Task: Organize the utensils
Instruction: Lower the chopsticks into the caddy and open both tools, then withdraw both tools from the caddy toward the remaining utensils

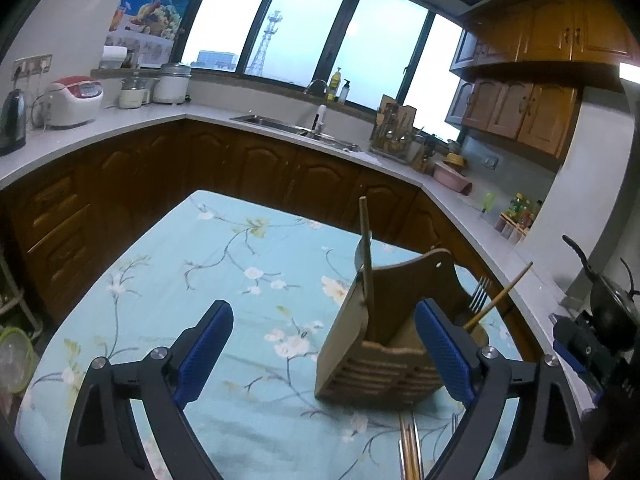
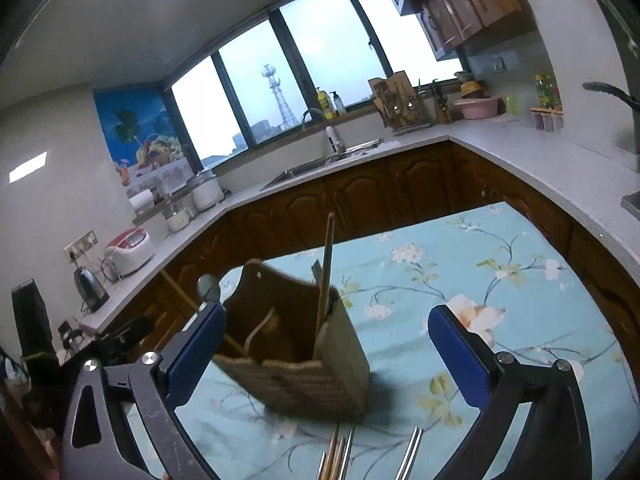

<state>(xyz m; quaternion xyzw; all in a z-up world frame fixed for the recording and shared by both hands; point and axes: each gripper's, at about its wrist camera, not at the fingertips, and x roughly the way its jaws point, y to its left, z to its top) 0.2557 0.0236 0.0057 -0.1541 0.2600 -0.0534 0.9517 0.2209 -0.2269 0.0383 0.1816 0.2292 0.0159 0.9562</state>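
Floral tablecloth (image 1: 224, 264), both grippers wide open, empty

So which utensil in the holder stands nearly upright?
The wooden stick in the wooden holder; the fork and chopstick lean outward.

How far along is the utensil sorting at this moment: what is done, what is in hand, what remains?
Done: the wooden holder on the floral tablecloth already has a fork, a wooden stick and other utensils standing in it. In hand: nothing; the left gripper and right gripper are both open and empty. Left: loose utensils lying in front of the holder.
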